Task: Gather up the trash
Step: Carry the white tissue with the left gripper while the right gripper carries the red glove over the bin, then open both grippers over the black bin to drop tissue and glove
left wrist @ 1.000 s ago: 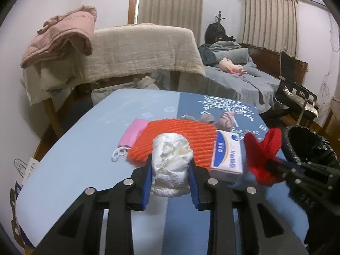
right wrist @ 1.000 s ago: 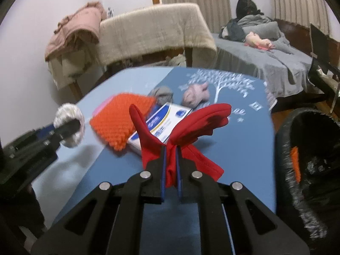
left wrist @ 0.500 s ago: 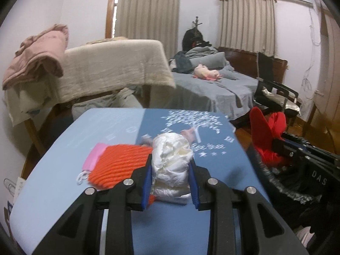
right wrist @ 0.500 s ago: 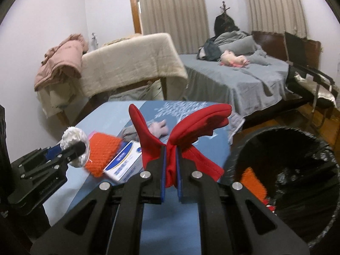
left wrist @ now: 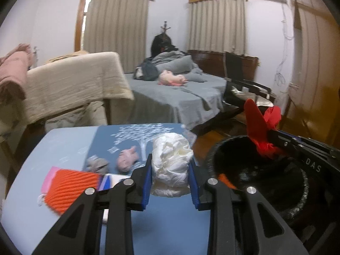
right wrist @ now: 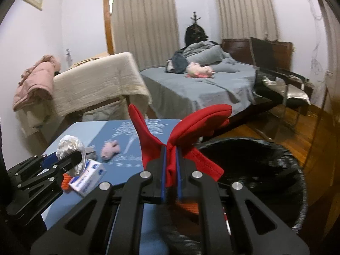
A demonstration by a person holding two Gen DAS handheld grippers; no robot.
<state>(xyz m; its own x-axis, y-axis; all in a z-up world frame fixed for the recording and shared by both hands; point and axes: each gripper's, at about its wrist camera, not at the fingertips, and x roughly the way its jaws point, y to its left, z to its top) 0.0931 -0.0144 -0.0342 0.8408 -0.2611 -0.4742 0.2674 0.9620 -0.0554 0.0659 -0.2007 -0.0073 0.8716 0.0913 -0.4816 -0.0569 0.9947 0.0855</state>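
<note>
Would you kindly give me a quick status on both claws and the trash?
Left claw shut on white crumpled wad, over table edge. Right claw shut on red cloth, at black bin rim. Nothing blocking the bin mouth.

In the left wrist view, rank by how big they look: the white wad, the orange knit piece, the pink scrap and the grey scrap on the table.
1. White wad, though it is nearest the camera
2. Orange knit piece
3. Pink scrap and grey scrap look alike; no ranking.
</note>
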